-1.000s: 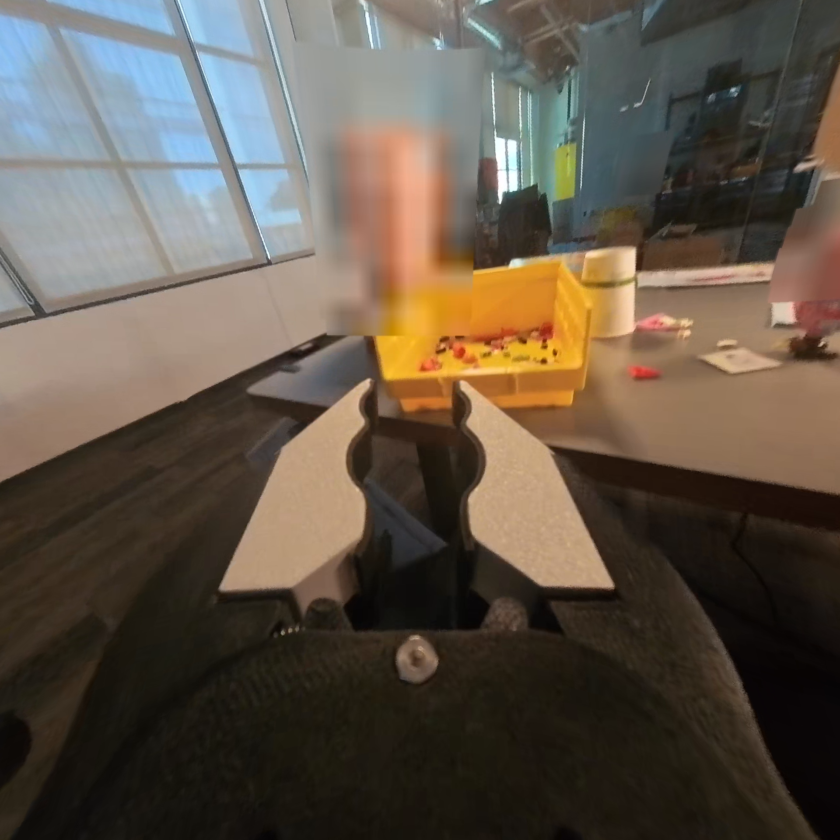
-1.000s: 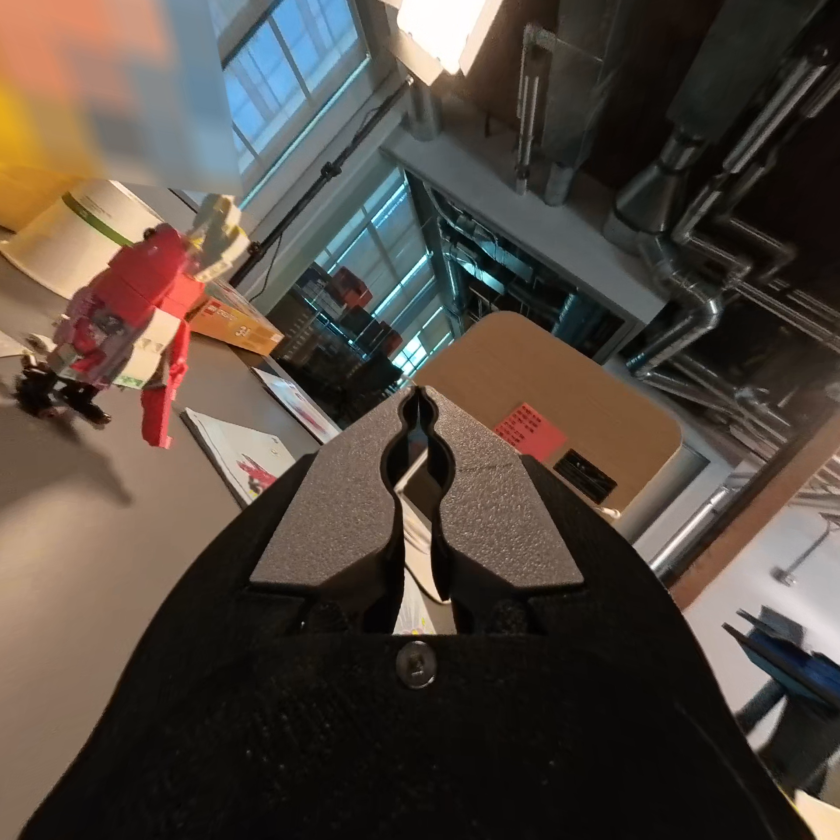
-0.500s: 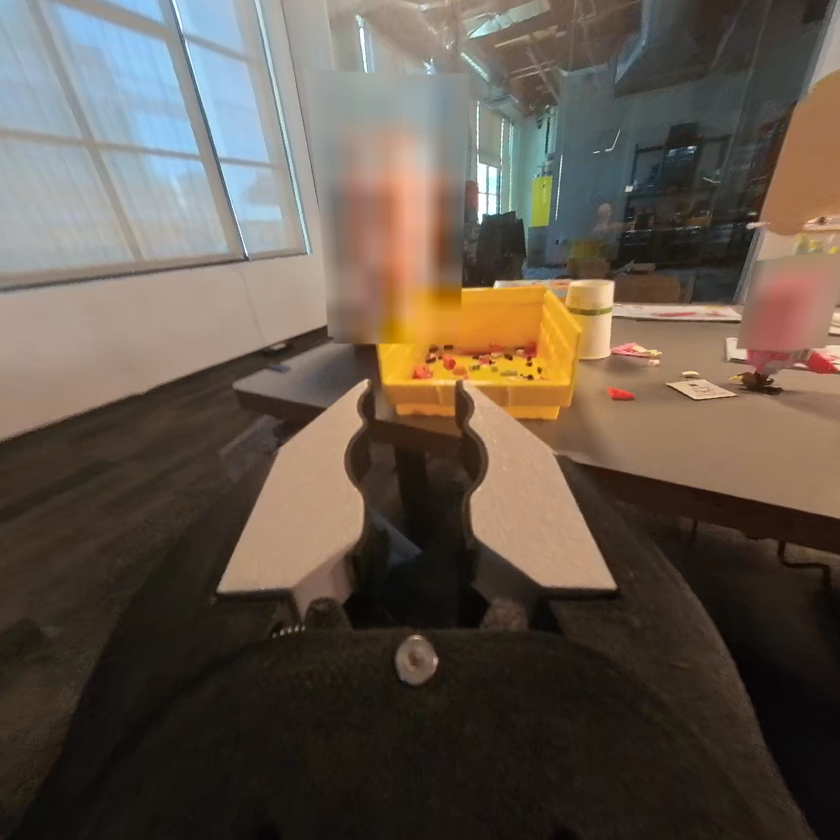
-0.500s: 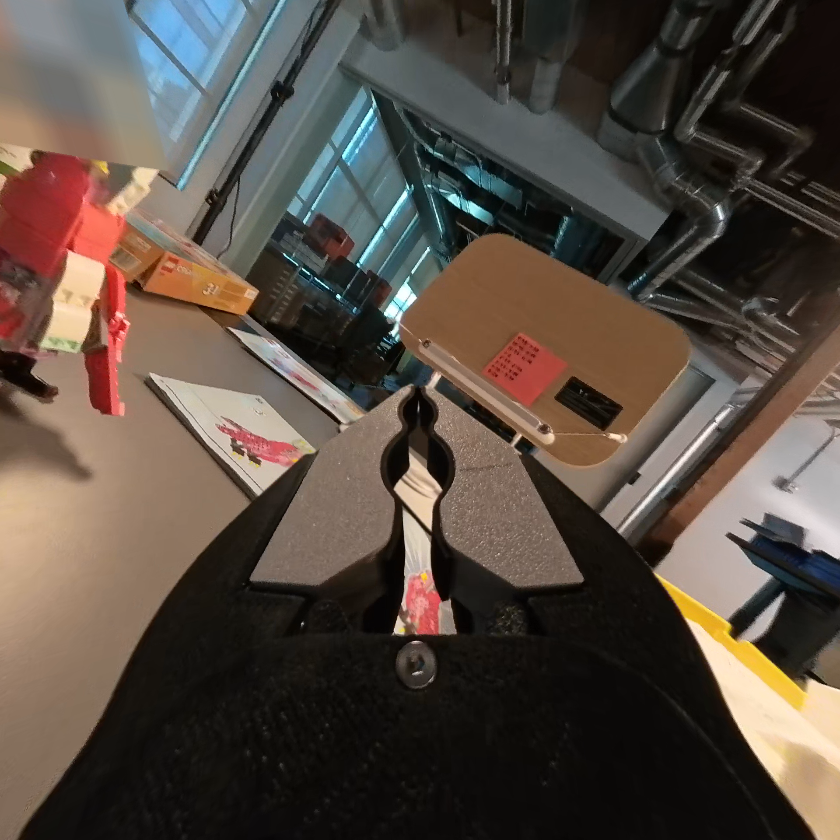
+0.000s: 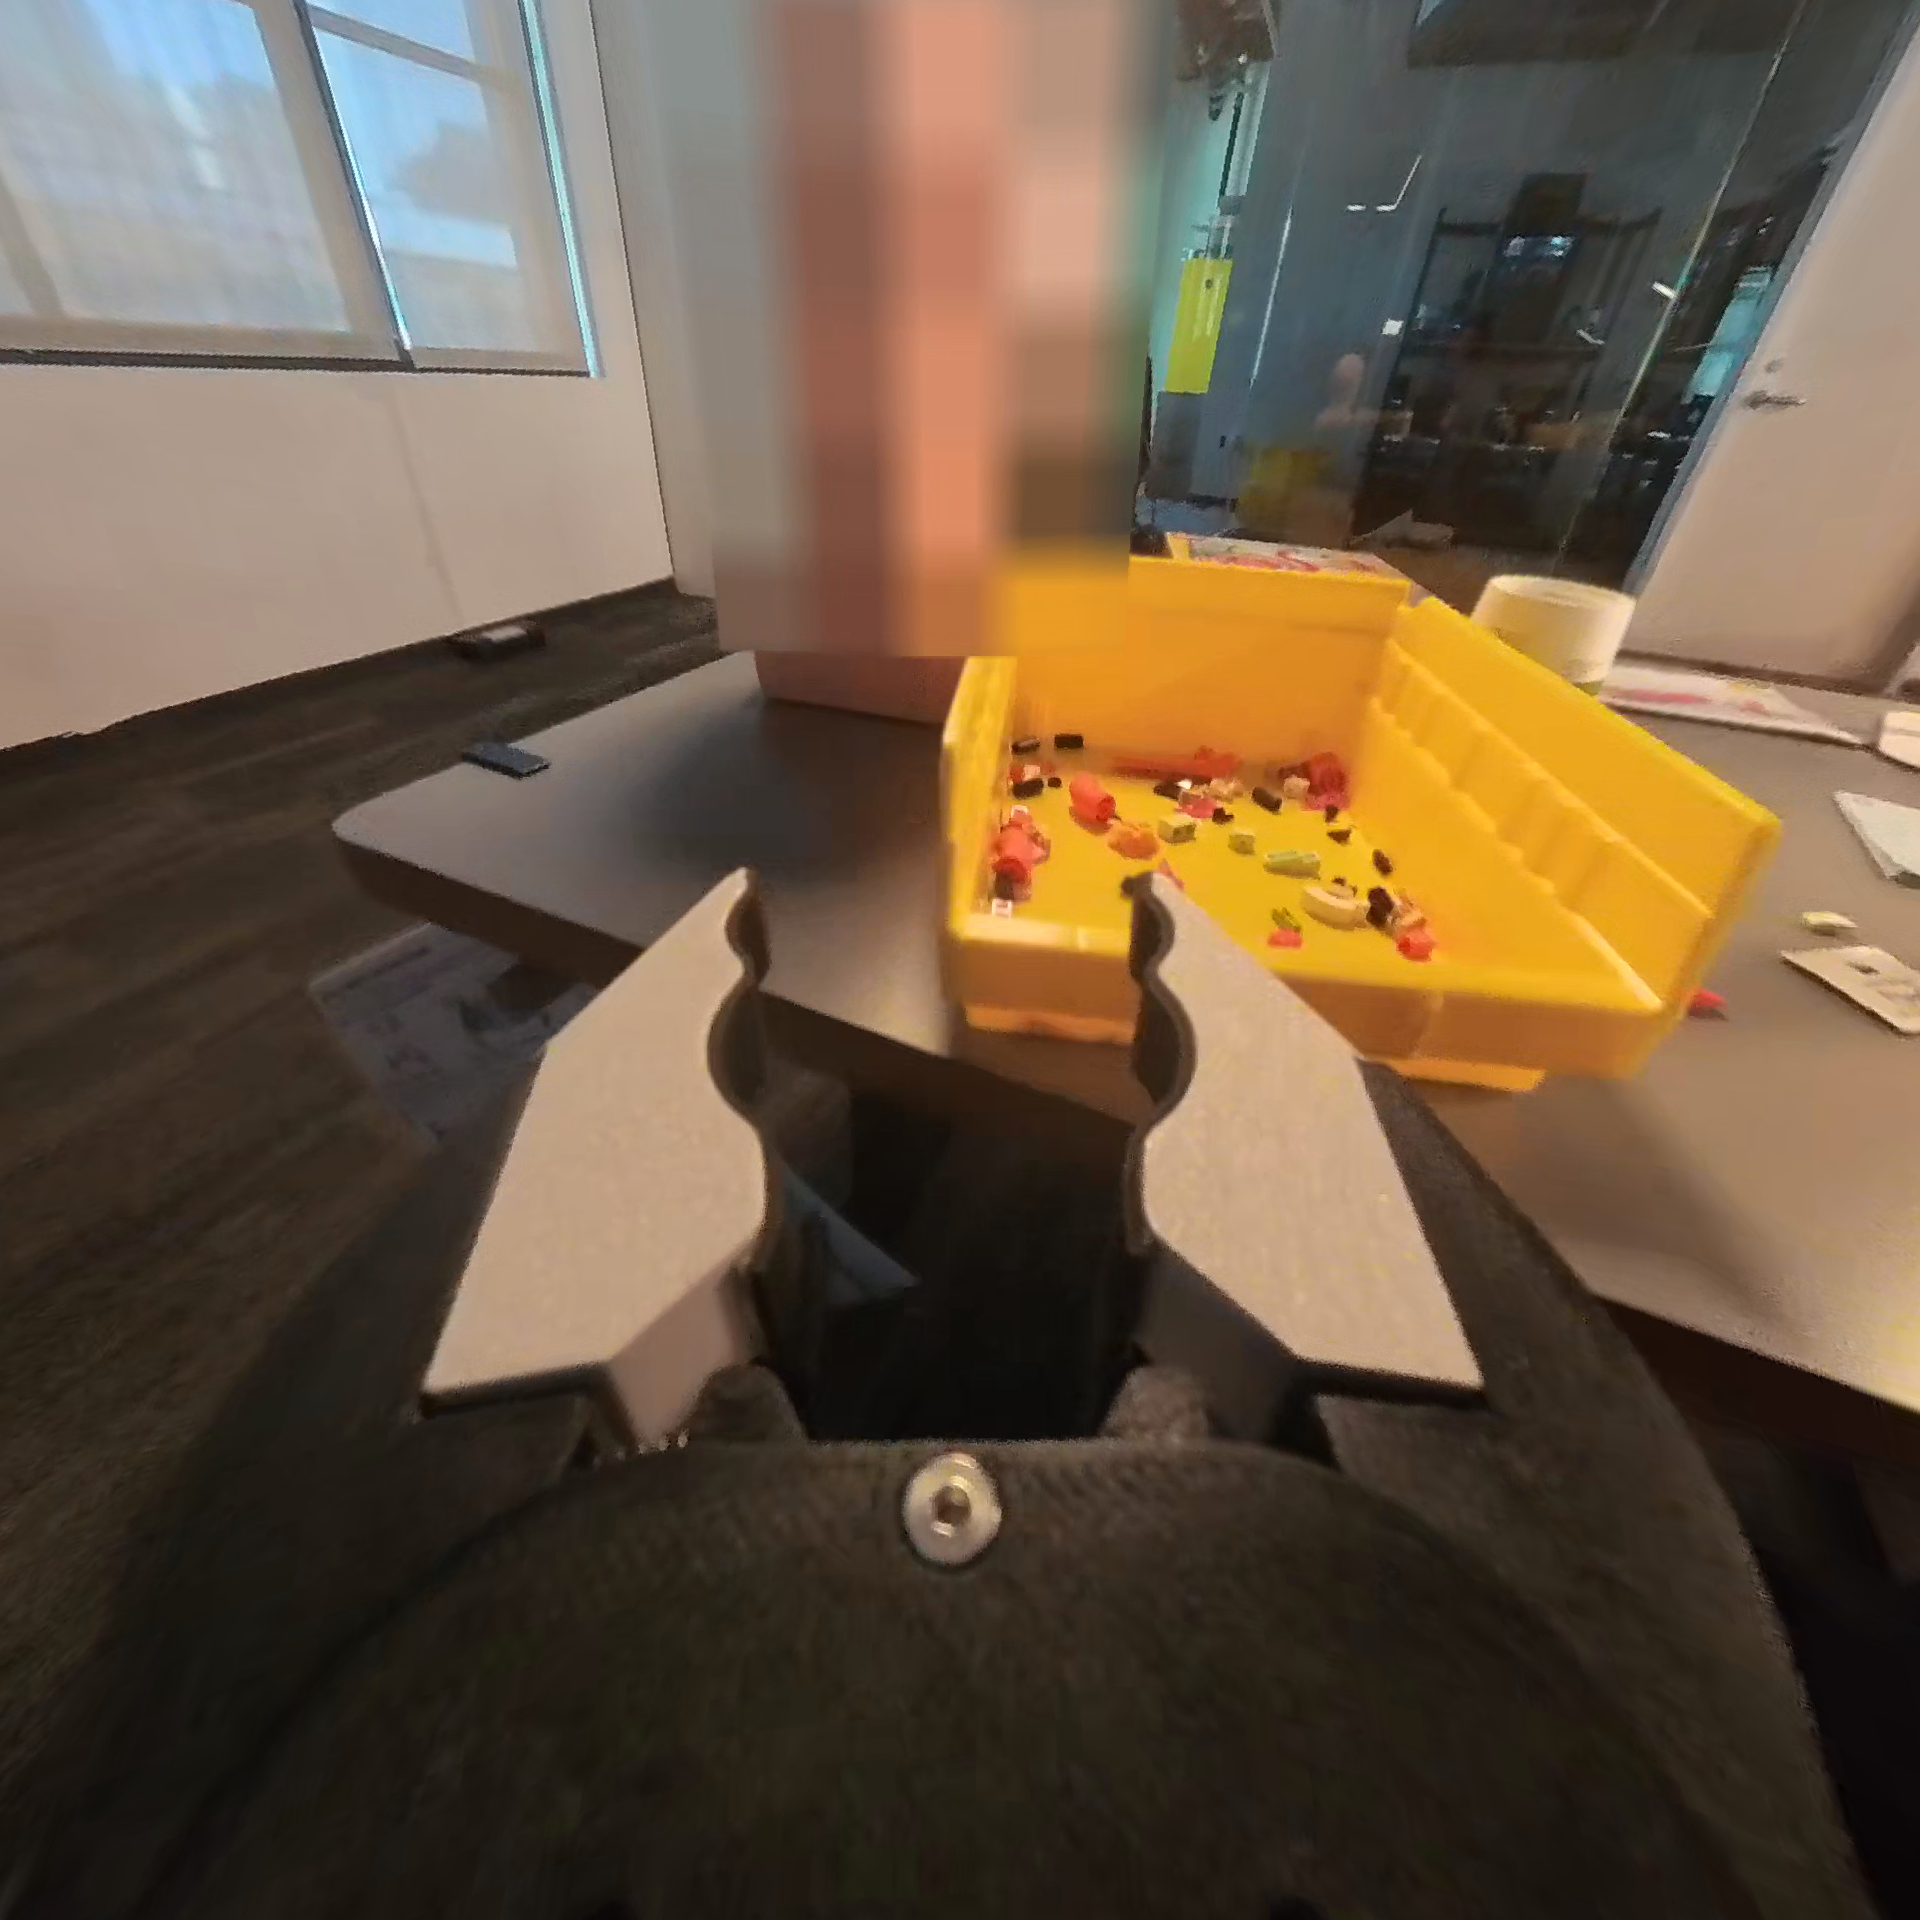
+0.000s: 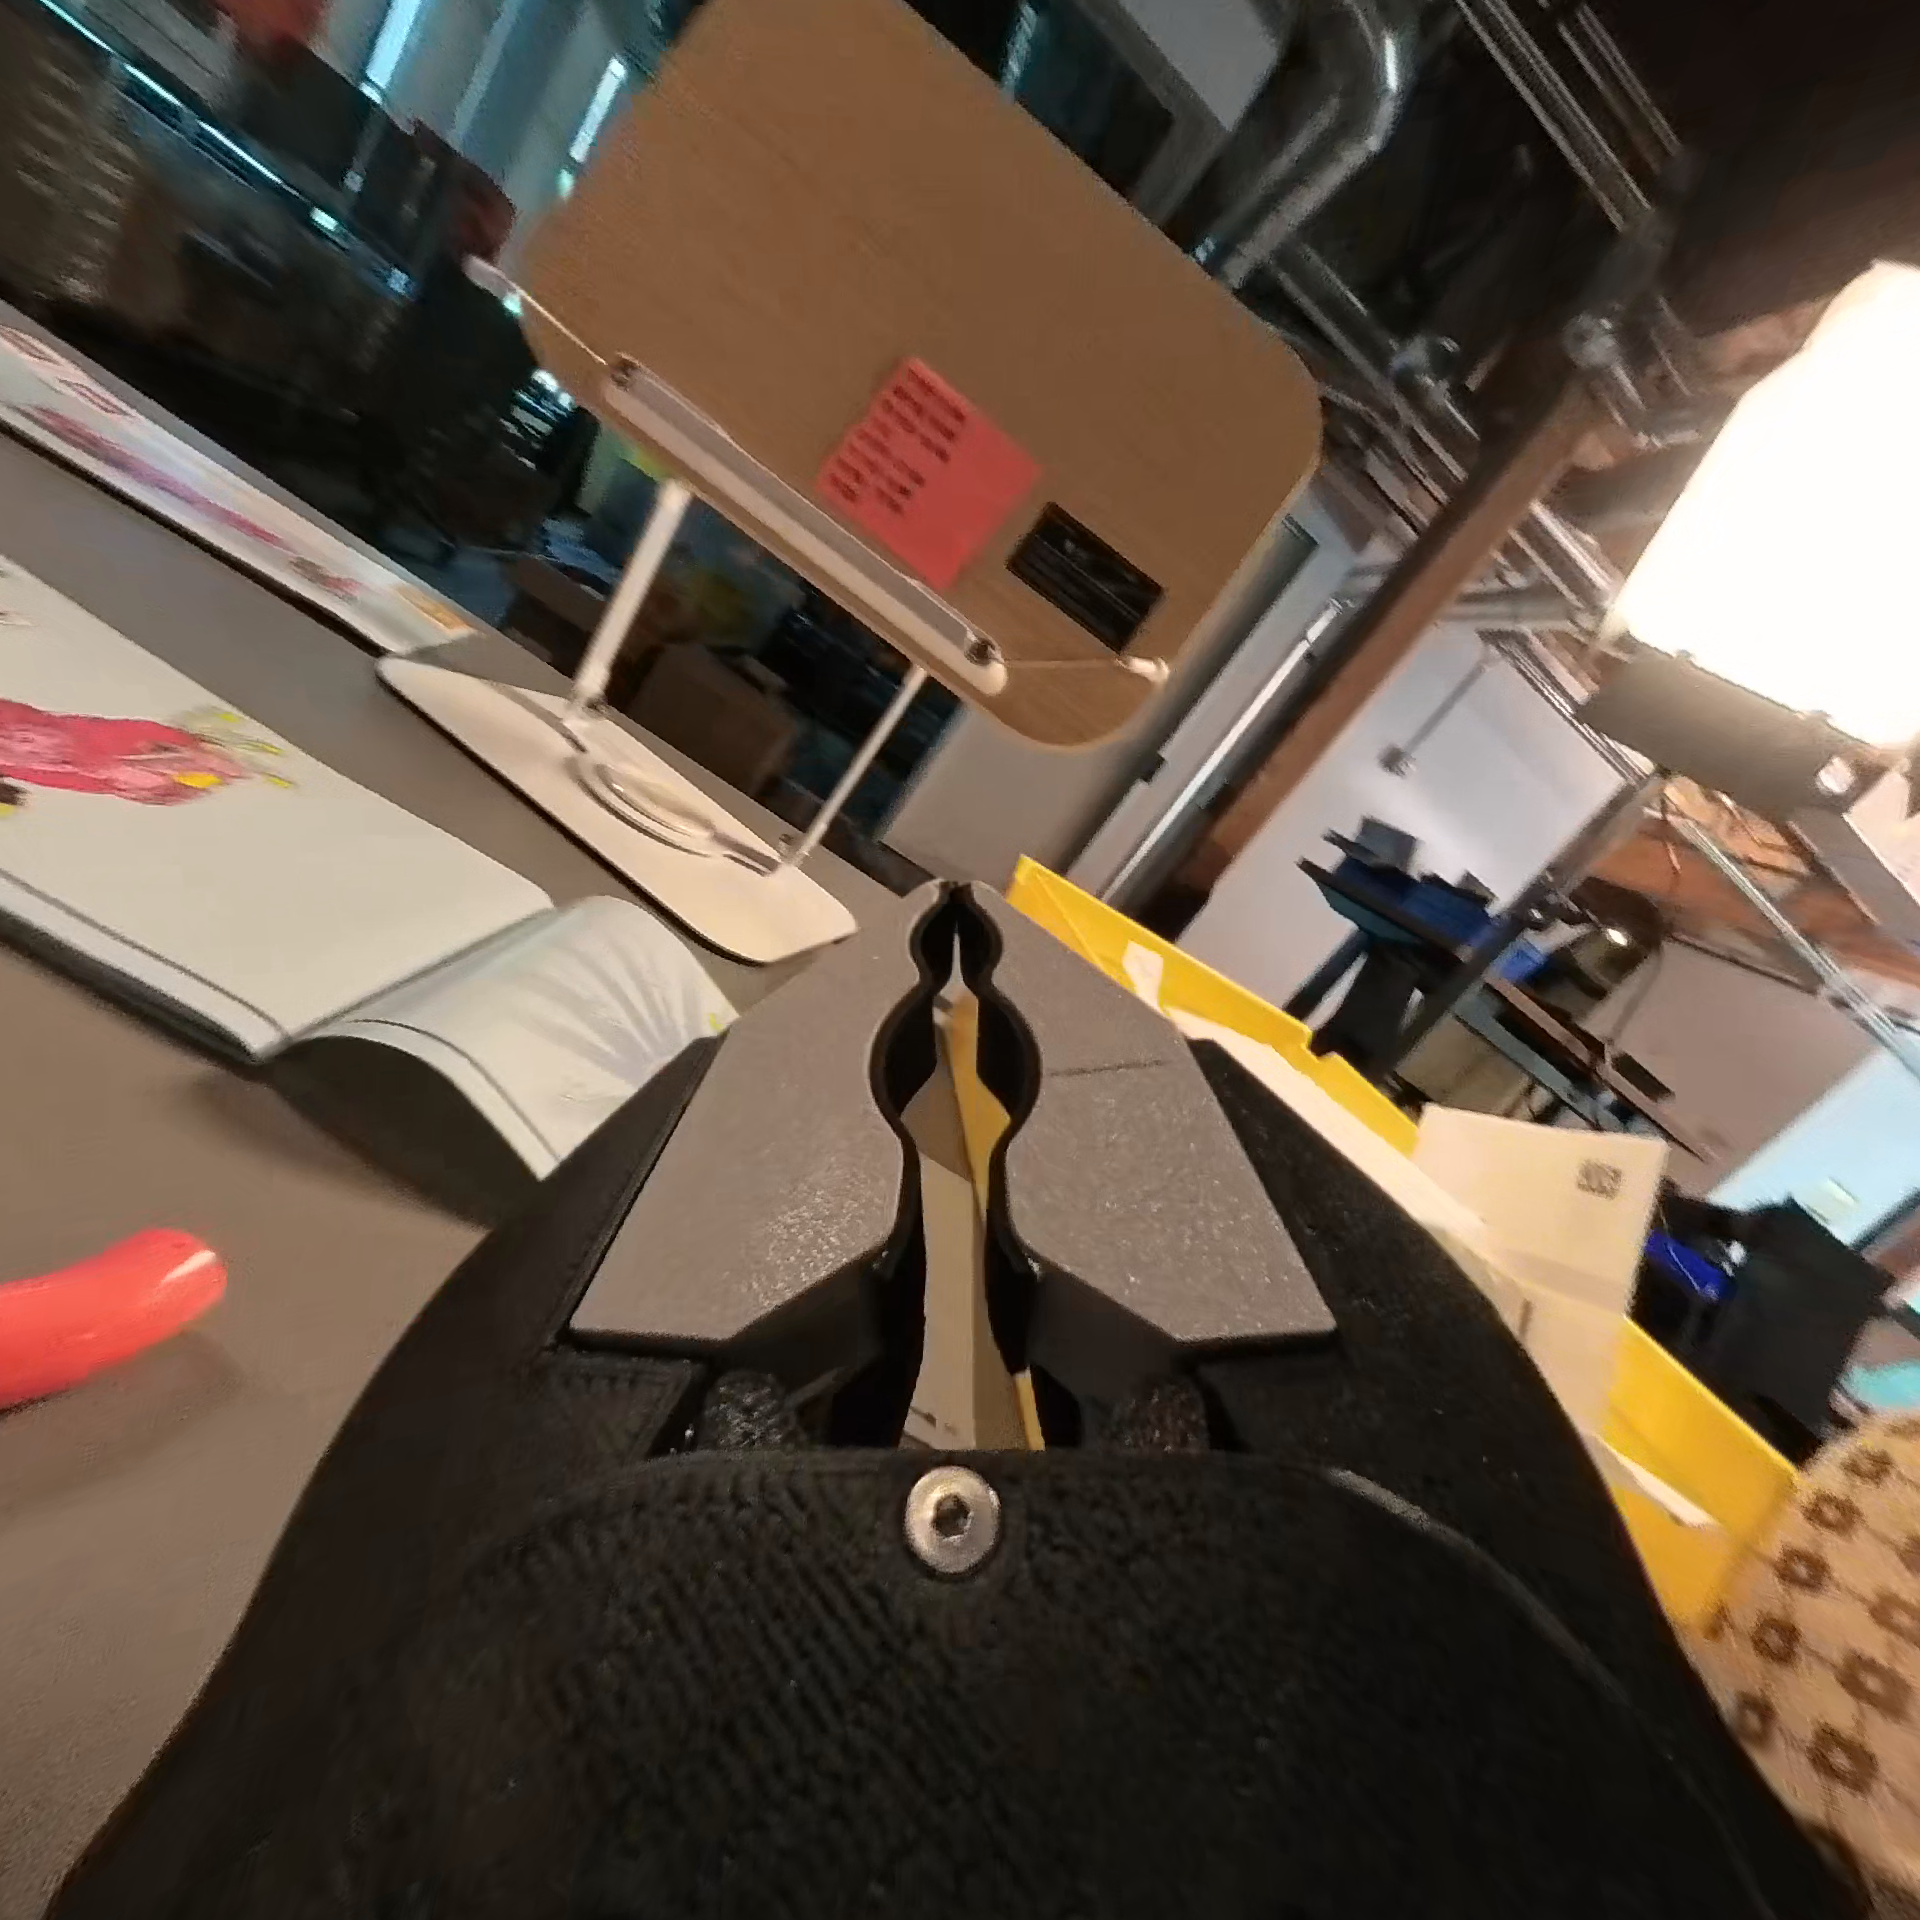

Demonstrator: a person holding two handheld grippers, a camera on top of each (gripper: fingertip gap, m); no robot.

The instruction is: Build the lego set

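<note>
left gripper (image 5: 943, 883) spread wide, nothing in it, yellow bin (image 5: 1538, 831) of small toy bricks (image 5: 1195, 821) at one o'clock. right gripper (image 6: 961, 896) pinched shut, bare, open booklet (image 6: 260, 883) at ten o'clock.

Window (image 5: 291, 177) daylight left, glaring lamp (image 6: 1787, 499) right; motion-blurred, edges warped.

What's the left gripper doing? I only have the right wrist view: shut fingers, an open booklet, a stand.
Observer: The left gripper is open, nothing between its fingers.
Operator: What's in front of it?
Observer: A yellow bin on the dark table, just past the fingertips.
Operator: Anything in the bin?
Observer: Small loose pieces, mostly red, black and pale, scattered over its floor.
Operator: Anything behind it?
Observer: A white paper cup stands past the bin's far corner.
</note>
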